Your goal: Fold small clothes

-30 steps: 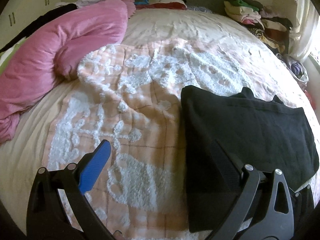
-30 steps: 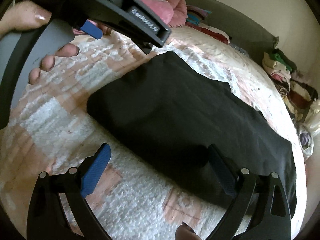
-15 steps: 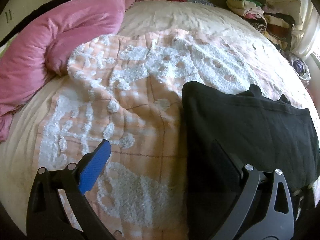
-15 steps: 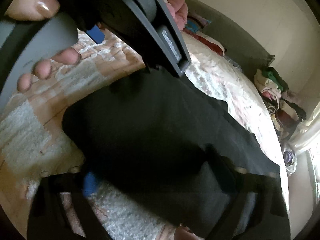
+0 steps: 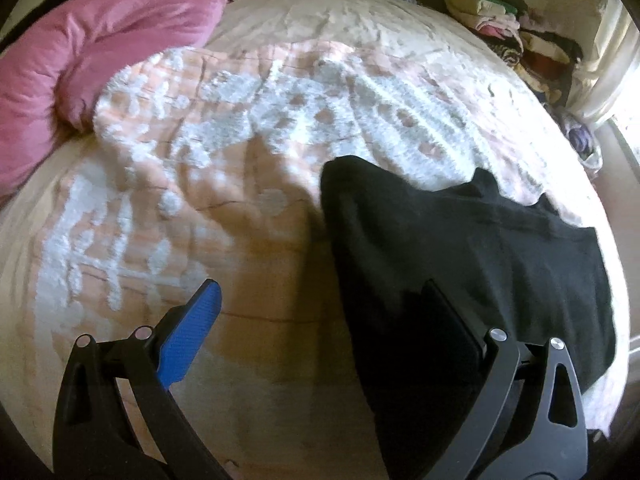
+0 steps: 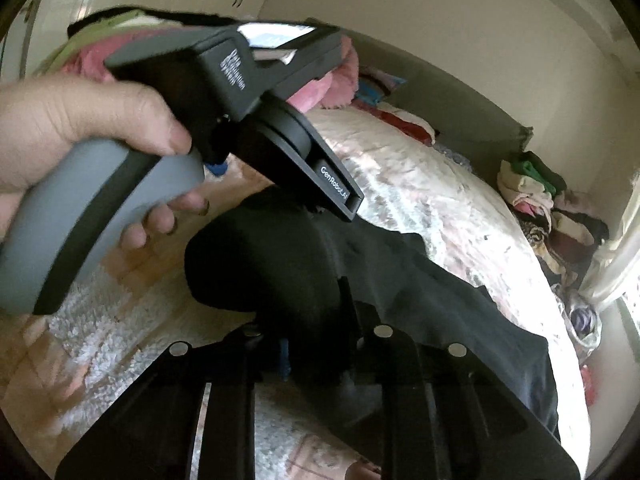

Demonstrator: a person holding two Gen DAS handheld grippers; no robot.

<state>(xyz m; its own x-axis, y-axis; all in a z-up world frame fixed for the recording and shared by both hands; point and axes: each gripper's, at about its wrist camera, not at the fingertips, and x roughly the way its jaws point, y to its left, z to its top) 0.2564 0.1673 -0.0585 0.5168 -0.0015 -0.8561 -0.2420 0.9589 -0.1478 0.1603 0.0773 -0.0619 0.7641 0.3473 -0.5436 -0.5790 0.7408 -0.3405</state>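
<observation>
The right gripper (image 6: pixel 316 344) has just been closing, and its jaws are now drawn in on a bunched fold of the black garment (image 6: pixel 460 320), which bulges up out of them at the near edge. The left gripper (image 5: pixel 324 320) stands wide apart, its blue-padded finger (image 5: pixel 190 338) over the blanket and the other finger over the garment's left edge; nothing is pinched between them. From the right wrist view, a hand (image 6: pixel 84 128) holds the left gripper's grey handle just beyond the raised fold.

The garment lies spread on the pink-and-white tufted blanket (image 5: pixel 224 184) toward the right side of the bed, with the pink duvet (image 5: pixel 100 48) heaped at far left and a pile of clothes (image 5: pixel 508 36) at far right.

The risk, as I judge it, is a one-sided lift: with only the right jaws holding, the cloth may drag and twist into a skewed fold. The thick bunch could also slip free, or the left fingers could catch the blanket along with the garment's edge.
</observation>
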